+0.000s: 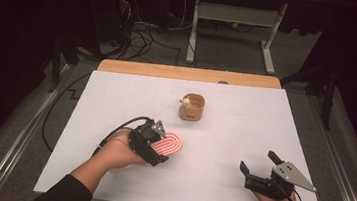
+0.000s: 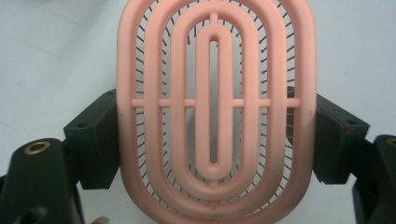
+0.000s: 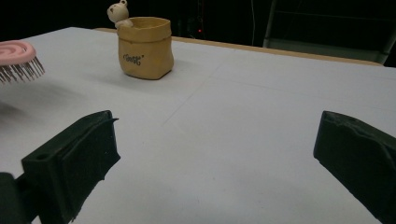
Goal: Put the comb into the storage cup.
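Near the table's left edge, left tongs (image 1: 161,146) clamping pink brush (image 1: 170,144), right tongs (image 1: 259,164) wide.

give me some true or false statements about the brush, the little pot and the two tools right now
1. The left tool is clamped on the sides of the pink brush. True.
2. The brush lies flat on the white table. False: it is held above the table, bristles pointing down.
3. The right tool holds the tan pot. False: its jaws stand wide apart with nothing between them, and the pot stands farther off.
4. A small bear figure sits at the pot's rim. True.
5. The pot has tipped over. False: it stands upright, open end up.
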Demonstrator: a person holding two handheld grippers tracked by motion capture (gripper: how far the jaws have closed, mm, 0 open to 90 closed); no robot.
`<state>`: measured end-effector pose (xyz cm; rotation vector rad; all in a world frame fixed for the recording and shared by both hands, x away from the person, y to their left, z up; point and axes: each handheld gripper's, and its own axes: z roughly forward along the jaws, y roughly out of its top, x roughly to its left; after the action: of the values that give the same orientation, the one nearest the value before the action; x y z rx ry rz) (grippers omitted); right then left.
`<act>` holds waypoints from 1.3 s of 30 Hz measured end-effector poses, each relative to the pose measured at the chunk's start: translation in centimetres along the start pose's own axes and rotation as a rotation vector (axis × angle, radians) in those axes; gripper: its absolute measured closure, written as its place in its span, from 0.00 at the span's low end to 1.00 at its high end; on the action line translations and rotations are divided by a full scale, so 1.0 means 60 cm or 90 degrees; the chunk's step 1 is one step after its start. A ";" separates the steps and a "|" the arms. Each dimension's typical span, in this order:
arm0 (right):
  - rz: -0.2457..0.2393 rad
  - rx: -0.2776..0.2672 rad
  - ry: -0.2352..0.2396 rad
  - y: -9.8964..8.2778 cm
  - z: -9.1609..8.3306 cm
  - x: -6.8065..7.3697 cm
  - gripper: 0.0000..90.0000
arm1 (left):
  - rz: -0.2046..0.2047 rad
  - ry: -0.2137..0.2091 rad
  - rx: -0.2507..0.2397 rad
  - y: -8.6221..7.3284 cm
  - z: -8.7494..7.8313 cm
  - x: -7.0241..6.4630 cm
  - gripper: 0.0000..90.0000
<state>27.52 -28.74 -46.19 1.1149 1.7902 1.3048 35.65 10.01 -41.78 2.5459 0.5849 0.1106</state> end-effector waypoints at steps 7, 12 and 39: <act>0.001 0.000 -0.001 0.000 -0.001 0.000 0.00 | -0.017 0.013 -0.045 -0.004 -0.006 -0.002 0.20; 0.001 0.001 -0.002 0.000 -0.001 0.002 0.00 | -0.043 0.035 -0.095 -0.008 -0.010 -0.006 0.20; 0.005 0.005 -0.003 -0.001 0.000 0.003 0.00 | -0.106 0.075 -0.337 -0.024 -0.030 -0.023 0.20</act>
<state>27.42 -28.62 -46.27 1.1299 1.7894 1.2999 33.52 11.42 -40.93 1.9809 0.7027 0.3128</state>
